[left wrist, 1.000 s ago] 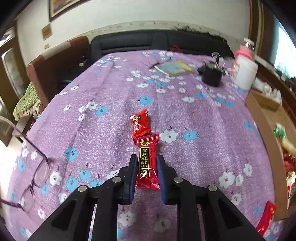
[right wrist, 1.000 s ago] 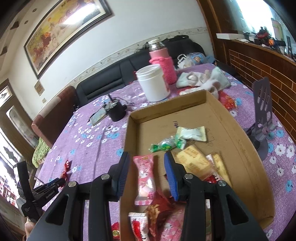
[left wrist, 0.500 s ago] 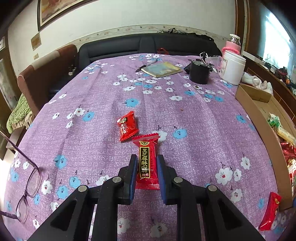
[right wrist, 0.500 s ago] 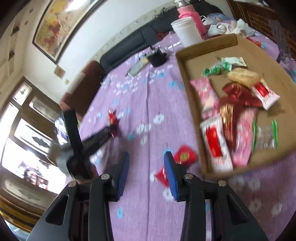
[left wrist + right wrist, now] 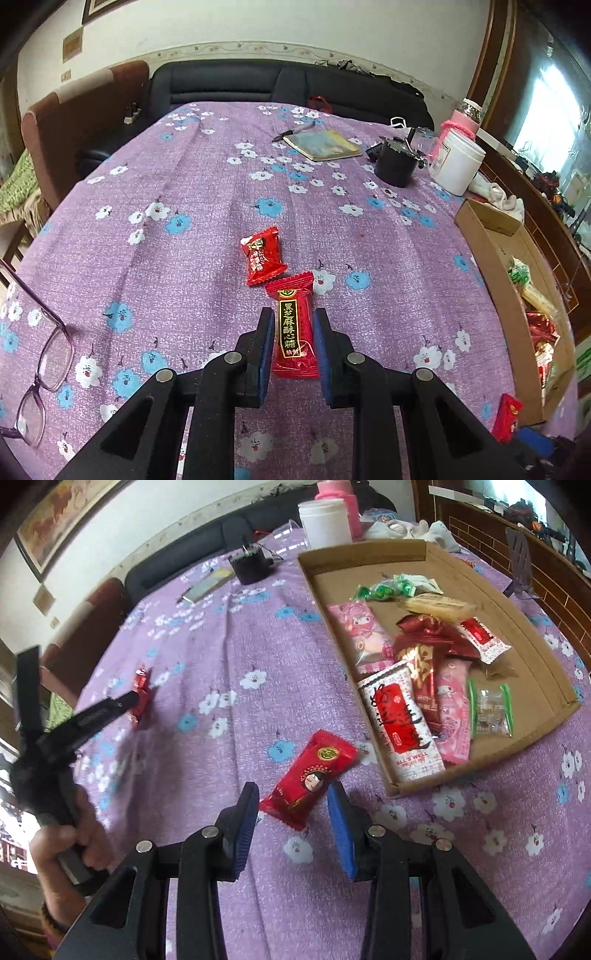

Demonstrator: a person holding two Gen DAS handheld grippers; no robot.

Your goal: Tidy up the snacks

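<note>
The left gripper (image 5: 293, 338) is squeezed tight on a dark red candy (image 5: 294, 328), low in the middle of its picture. The right gripper (image 5: 291, 814) has its jaws apart around a red snack pack (image 5: 309, 779), not pinching it yet. The cardboard tray (image 5: 546, 657) sits at the upper right. To do this well, the right gripper should go lower, squeeze the pack's middle, then lift it over the tray wall.

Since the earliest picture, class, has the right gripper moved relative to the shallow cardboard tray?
Yes. The right gripper has left the shallow cardboard tray and now hovers off its left edge, over a red snack packet on the purple cloth.
</note>
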